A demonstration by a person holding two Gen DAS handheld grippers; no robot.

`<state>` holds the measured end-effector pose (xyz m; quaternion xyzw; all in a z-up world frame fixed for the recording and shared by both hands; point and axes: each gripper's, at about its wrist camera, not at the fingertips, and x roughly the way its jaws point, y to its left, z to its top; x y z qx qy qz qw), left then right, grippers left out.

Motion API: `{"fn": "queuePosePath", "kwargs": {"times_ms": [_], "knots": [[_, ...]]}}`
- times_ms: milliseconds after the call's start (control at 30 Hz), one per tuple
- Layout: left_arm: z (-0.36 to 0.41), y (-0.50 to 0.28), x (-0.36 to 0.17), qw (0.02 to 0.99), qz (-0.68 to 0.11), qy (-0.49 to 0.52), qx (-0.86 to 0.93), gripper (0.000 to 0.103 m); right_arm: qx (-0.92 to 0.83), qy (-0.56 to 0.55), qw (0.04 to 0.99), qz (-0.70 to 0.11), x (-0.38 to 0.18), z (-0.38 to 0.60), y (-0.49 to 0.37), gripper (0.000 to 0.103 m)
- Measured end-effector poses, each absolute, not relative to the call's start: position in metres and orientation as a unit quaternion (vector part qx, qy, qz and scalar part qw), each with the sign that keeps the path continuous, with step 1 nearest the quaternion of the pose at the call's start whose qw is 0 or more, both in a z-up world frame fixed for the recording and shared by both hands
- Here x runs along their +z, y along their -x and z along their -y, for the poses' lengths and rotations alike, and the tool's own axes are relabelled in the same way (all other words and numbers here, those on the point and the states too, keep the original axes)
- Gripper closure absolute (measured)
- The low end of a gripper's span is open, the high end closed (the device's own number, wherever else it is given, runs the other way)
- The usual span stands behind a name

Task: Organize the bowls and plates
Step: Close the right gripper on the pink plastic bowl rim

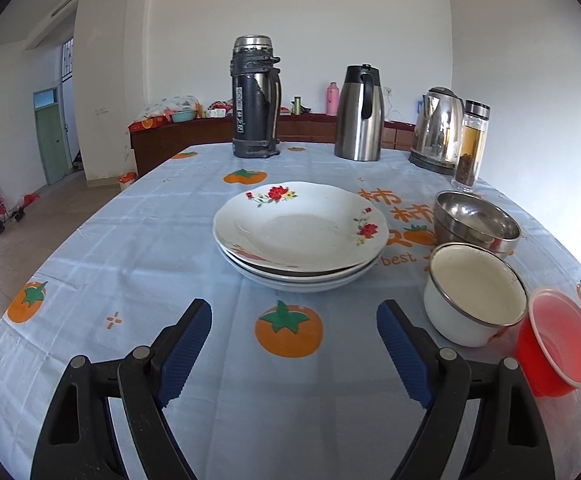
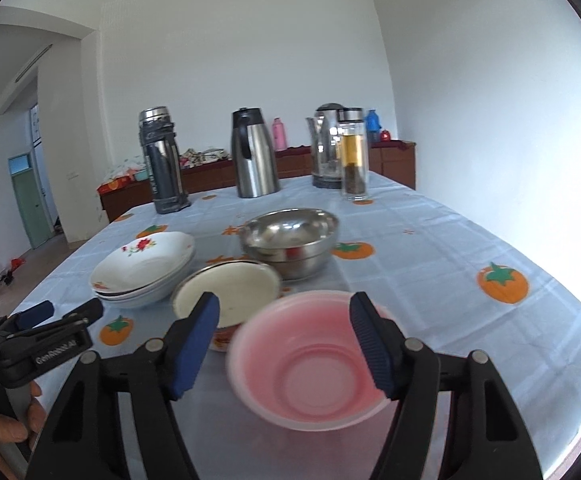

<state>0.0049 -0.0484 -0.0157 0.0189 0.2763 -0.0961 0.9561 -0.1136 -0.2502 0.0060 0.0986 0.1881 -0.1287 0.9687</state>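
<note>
Right tongs (image 2: pixel 284 346), spread, straddle translucent red plastic bowl (image 2: pixel 310 364); left tongs (image 1: pixel 294 354) spread, empty; best pinch one rim wall squarely.

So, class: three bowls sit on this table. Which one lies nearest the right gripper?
The red plastic bowl, sitting between the right gripper's blue fingers. The white enamel bowl and the steel bowl sit farther back.
</note>
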Motion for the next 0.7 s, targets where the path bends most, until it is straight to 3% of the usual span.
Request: {"fn": "queuePosePath", "kwargs": {"times_ms": [700], "knots": [[0.091,-0.002,-0.014,0.947,-0.288,-0.048,-0.133,0.018,-0.176,-0.106,0.959,-0.193,0.007,0.317,0.129,0.047]]}}
